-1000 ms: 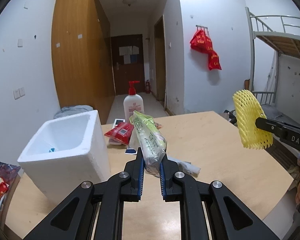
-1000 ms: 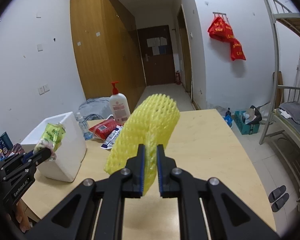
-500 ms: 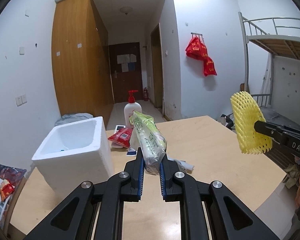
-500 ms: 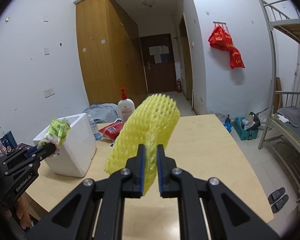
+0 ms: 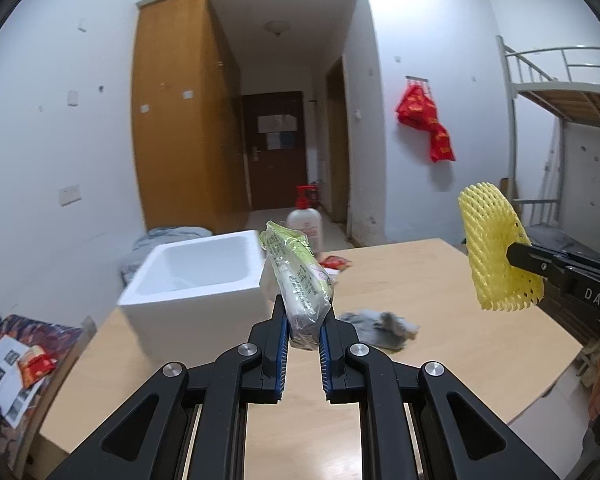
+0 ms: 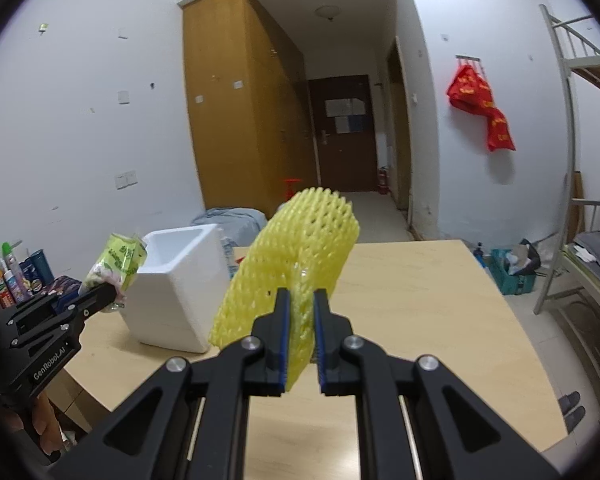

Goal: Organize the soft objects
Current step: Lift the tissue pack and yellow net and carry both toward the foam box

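- Left wrist view: left gripper point(image 5: 303, 330) has its fingers clamped on the lower end of a green-and-clear packet point(image 5: 299, 284) — the packet stands up and leans slightly left, held above the bench point(image 5: 440, 280).
- White foam box point(image 5: 198, 280) sits on the bench to the left, open side up; the packet's top overlaps its right edge in this view.
- A pump bottle point(image 5: 306, 222) with a red top stands behind the packet; a red wrapper point(image 5: 336, 263) lies near it.
- A crumpled grey cloth point(image 5: 382, 322) lies on the bench just right of the fingers.
- At right, the right gripper point(image 5: 516, 258) enters, holding a yellow foam net point(image 5: 496, 248) in the air.
- Right wrist view: right gripper point(image 6: 300, 334) — fingers clamped on the lower edge of the yellow foam net point(image 6: 296, 264), which rises up and left, clear of the bench point(image 6: 420, 300).
- Left gripper point(image 6: 100, 294) shows at far left with the packet point(image 6: 118, 264) just beside the foam box point(image 6: 176, 292).
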The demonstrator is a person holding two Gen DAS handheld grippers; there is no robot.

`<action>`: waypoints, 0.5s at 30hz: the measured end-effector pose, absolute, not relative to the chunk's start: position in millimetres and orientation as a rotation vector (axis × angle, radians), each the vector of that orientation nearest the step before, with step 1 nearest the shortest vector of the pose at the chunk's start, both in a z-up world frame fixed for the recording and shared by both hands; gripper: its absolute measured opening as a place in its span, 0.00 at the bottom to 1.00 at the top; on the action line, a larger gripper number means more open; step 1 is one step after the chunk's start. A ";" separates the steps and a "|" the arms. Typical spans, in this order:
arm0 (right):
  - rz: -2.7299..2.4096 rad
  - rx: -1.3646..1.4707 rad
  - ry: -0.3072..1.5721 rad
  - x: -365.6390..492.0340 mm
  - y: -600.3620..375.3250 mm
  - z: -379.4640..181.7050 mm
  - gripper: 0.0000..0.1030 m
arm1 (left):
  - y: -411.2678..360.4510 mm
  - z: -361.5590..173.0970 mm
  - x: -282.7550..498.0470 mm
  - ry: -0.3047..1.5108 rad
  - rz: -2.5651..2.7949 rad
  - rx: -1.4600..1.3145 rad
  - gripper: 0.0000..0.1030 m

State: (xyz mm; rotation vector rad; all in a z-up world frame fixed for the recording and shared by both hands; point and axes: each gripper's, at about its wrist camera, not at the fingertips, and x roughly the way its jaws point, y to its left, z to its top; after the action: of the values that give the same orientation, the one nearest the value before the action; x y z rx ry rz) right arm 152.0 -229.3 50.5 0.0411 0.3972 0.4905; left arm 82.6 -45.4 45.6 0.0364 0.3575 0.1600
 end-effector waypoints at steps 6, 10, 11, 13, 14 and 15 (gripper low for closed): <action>0.581 0.029 0.391 152.0 -199.4 49.3 0.13 | -18.0 46.8 67.5 0.357 0.241 0.023 0.14; 0.632 0.019 0.387 151.2 -181.5 48.8 0.13 | -3.4 47.7 58.9 0.351 0.286 0.019 0.14; 0.642 0.018 0.387 151.0 -178.5 49.2 0.13 | -0.1 48.1 56.7 0.349 0.296 0.019 0.14; 0.664 0.008 0.382 147.5 -170.3 49.9 0.13 | 7.6 48.2 51.2 0.343 0.316 0.013 0.14; 0.673 0.005 0.381 146.8 -167.6 50.4 0.13 | 11.9 48.1 48.7 0.340 0.326 0.008 0.14; 0.683 0.000 0.379 146.1 -163.9 51.2 0.13 | 16.3 48.4 46.7 0.340 0.335 0.005 0.14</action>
State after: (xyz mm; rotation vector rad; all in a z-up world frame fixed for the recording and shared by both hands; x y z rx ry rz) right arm 146.1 -163.9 51.2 0.0003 0.3792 0.6833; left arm 46.7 16.3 48.4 0.0051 0.3399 0.3351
